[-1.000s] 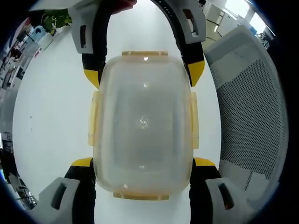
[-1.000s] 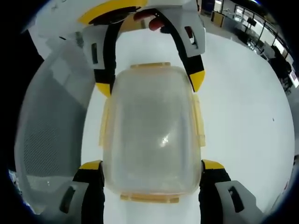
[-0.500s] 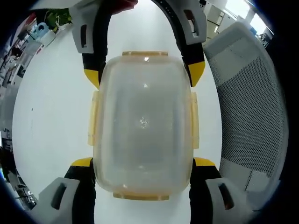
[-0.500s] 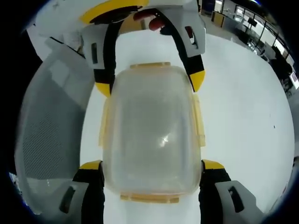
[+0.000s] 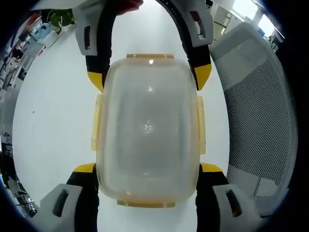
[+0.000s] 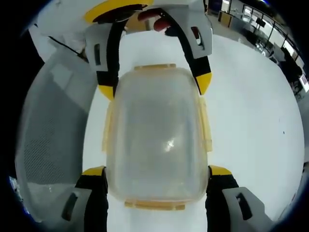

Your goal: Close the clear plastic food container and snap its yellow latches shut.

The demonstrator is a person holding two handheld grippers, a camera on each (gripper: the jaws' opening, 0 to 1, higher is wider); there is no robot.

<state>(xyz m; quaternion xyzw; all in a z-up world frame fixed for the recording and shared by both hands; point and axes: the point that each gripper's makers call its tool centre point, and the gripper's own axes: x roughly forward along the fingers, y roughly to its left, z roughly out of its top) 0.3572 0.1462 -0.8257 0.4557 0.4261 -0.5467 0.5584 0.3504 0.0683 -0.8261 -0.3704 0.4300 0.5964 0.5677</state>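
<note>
The clear plastic food container point(image 5: 147, 128) with its lid on is seen from above, over a white table point(image 5: 53, 106). Yellow latches point(image 5: 96, 123) run along its sides and ends, lying close to the walls. My left gripper point(image 5: 147, 169) rises from the bottom of the left gripper view, its yellow-tipped jaws pressed on both sides of the container's near end. My right gripper point(image 5: 148, 77) clasps the far end from the top. In the right gripper view the container point(image 6: 157, 135) shows the same way: right gripper point(image 6: 157, 171) at the near end, left gripper point(image 6: 155, 84) at the far end.
A grey mesh chair point(image 5: 256, 101) stands close on the right of the left gripper view, and the chair point(image 6: 48, 125) is on the left of the right gripper view. A hand point(image 6: 154, 19) holds the far gripper. Shelves with clutter point(image 5: 38, 34) lie beyond the table.
</note>
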